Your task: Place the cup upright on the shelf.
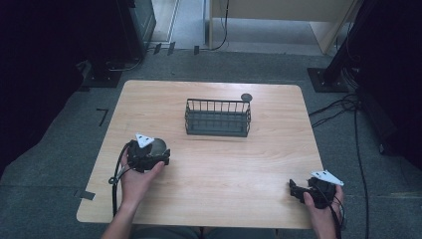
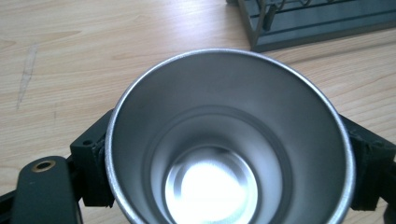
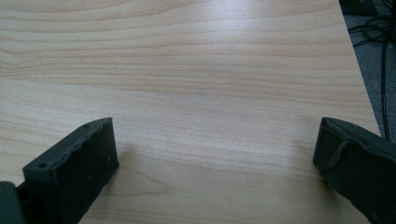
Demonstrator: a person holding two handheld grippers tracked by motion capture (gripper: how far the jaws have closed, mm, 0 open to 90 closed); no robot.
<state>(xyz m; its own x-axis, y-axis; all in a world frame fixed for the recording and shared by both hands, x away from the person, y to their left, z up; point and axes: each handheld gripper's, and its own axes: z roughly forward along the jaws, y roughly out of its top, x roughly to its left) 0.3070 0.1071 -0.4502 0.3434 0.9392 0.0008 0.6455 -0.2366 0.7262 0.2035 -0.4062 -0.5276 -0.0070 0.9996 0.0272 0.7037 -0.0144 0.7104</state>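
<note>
Left gripper (image 1: pixel 155 158) clamps a steel cup (image 2: pixel 229 140) by its sides, near the wooden counter's (image 1: pixel 224 164) left edge | wire basket (image 1: pixel 218 117) sits well apart at centre-back | right gripper (image 1: pixel 297 191) rests at the counter's right front corner, jaws wide, nothing between them.

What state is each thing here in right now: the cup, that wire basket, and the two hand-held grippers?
Steel cup: upright, empty, clamped at its sides.
Left hand-held gripper: shut on the cup, at the table's left part.
Right hand-held gripper: jaws wide apart, nothing between them, over bare table.
Wire basket: upright at the table's middle, looks empty, untouched.
</note>
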